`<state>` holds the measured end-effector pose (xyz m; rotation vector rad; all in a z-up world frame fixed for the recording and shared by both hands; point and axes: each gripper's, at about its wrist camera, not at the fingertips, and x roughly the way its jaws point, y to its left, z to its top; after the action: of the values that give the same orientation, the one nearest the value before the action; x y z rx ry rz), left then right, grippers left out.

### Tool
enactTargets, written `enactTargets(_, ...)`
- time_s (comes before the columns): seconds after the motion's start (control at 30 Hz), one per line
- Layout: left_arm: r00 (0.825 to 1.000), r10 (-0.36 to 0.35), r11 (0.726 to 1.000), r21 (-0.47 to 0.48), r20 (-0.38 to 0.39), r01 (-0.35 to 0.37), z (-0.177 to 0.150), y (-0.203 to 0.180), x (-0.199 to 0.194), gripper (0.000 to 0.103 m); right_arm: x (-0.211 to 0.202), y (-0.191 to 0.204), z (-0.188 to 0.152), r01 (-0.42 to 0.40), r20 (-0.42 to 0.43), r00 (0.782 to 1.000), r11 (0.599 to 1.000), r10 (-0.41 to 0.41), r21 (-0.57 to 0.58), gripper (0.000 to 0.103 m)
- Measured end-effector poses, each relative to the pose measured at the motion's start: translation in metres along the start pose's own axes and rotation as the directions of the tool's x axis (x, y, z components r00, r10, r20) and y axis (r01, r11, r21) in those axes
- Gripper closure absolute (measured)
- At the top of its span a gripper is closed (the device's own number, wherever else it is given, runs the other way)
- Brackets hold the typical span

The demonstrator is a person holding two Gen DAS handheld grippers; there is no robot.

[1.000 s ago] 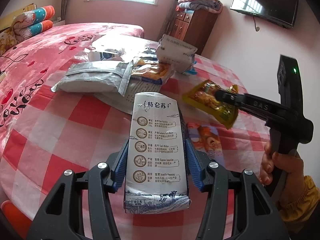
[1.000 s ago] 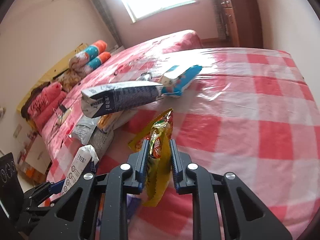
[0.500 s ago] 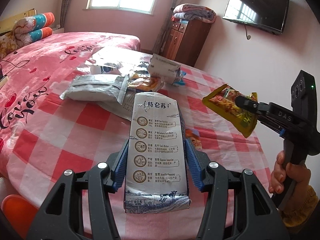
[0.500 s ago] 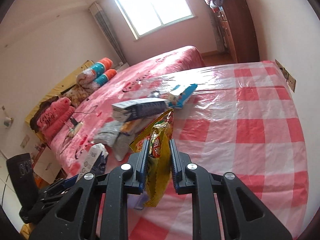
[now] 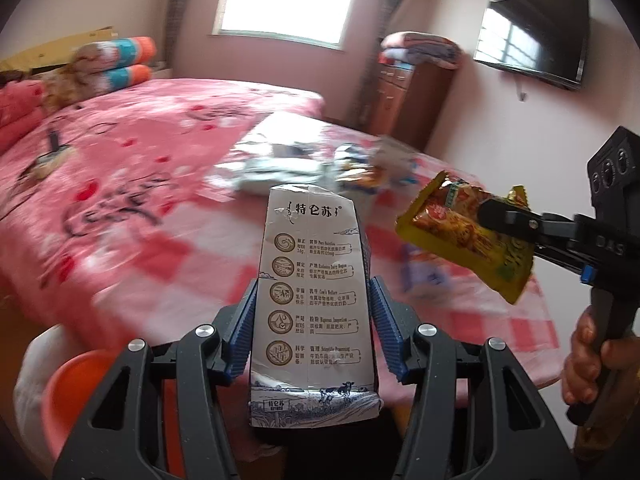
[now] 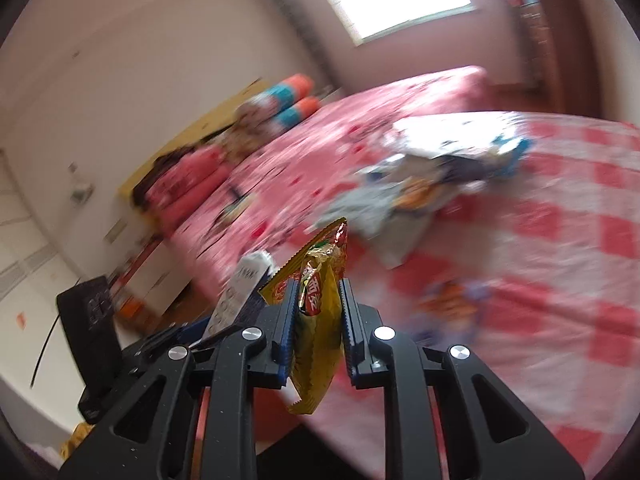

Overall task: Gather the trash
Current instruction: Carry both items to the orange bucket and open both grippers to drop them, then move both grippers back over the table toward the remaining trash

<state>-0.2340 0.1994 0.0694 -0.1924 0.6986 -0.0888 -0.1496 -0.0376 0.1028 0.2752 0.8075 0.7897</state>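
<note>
The left hand-held gripper (image 5: 312,332) is tilting downward, clamping a flattened milk carton (image 5: 314,308) above the checkered surface (image 5: 500,320). The right hand-held gripper (image 6: 318,320), gripped underneath by a hand (image 5: 588,364), is pinching a yellow snack wrapper (image 6: 320,312) in the air beside the carton.
</note>
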Motion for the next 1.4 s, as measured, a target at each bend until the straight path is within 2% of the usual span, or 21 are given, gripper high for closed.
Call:
enactTargets(0.13,0.993,0.112,0.992,-0.062,-0.023,-0.113,-0.024,0.045,-0.026,0.048,0.03,0.039,-0.012,-0.092,-0.097,0.991,0.994,0.086,-0.056,0.082)
enactTargets(0.27,0.969,0.235,0.962,-0.125,-0.072,-0.243,-0.056,0.094,-0.043,0.048,0.064,0.084,-0.029,-0.172,-0.205,0.968,0.977,0.143,-0.13,0.081)
enactTargets(0.43,0.943,0.29,0.924,-0.208,-0.162,-0.32,-0.093,0.141,-0.044,0.048,0.108,0.13,-0.052,-0.244,-0.33,0.929,0.949,0.17,-0.199,0.081)
enactTargets(0.53,0.924,0.309,0.904,-0.231,-0.224,-0.359,-0.113,0.16,-0.034,0.045,0.139,0.151,-0.068,-0.262,-0.394,0.905,0.941,0.163,-0.213,0.077)
enactTargets(0.6,0.907,0.314,0.889,-0.25,-0.281,-0.385,-0.125,0.173,-0.025,0.036,0.153,0.159,-0.079,-0.254,-0.424,0.895,0.937,0.135,-0.238,0.056)
enactTargets(0.63,0.903,0.315,0.883,-0.26,-0.291,-0.392,-0.129,0.178,-0.024,0.036,0.156,0.159,-0.083,-0.236,-0.428,0.897,0.941,0.115,-0.242,0.038)
enactTargets(0.67,0.904,0.313,0.879,-0.272,-0.291,-0.392,-0.133,0.181,-0.026,0.036,0.158,0.156,-0.087,-0.223,-0.435,0.894,0.949,0.108,-0.224,0.031)
enactTargets(0.7,0.907,0.311,0.877,-0.282,-0.283,-0.389,-0.134,0.183,-0.028,0.033,0.158,0.152,-0.089,-0.227,-0.438,0.892,0.951,0.116,-0.211,0.03)
enactTargets(0.73,0.91,0.32,0.875,-0.286,-0.265,-0.391,-0.135,0.184,-0.032,0.029,0.157,0.149,-0.09,-0.221,-0.435,0.894,0.952,0.111,-0.211,0.029)
enactTargets(0.77,0.913,0.333,0.876,-0.281,-0.236,-0.392,-0.135,0.186,-0.036,0.028,0.153,0.145,-0.09,-0.193,-0.421,0.904,0.954,0.081,-0.231,0.024)
enactTargets(0.87,0.92,0.362,0.883,-0.259,-0.153,-0.391,-0.132,0.187,-0.047,0.026,0.138,0.133,-0.088,-0.123,-0.363,0.932,0.954,0.015,-0.275,0.017)
enactTargets(0.93,0.932,0.35,0.893,-0.267,-0.095,-0.363,-0.128,0.186,-0.053,0.022,0.133,0.125,-0.085,-0.096,-0.345,0.939,0.957,-0.003,-0.272,0.014)
enactTargets(1.03,0.937,0.348,0.897,-0.277,-0.034,-0.344,-0.12,0.184,-0.057,0.021,0.124,0.118,-0.081,-0.068,-0.314,0.949,0.96,-0.022,-0.271,0.013)
enactTargets(1.17,0.938,0.342,0.898,-0.276,-0.052,-0.343,-0.113,0.181,-0.053,0.021,0.112,0.113,-0.075,-0.038,-0.262,0.964,0.959,-0.038,-0.28,0.011)
enactTargets(1.33,0.916,0.39,0.896,-0.189,-0.093,-0.401,-0.105,0.169,-0.045,0.021,0.1,0.112,-0.071,0.002,-0.209,0.976,0.957,-0.065,-0.29,0.009)
enactTargets(1.4,0.913,0.397,0.899,-0.16,-0.1,-0.408,-0.102,0.164,-0.044,0.021,0.096,0.108,-0.068,0.013,-0.194,0.978,0.96,-0.07,-0.281,0.009)
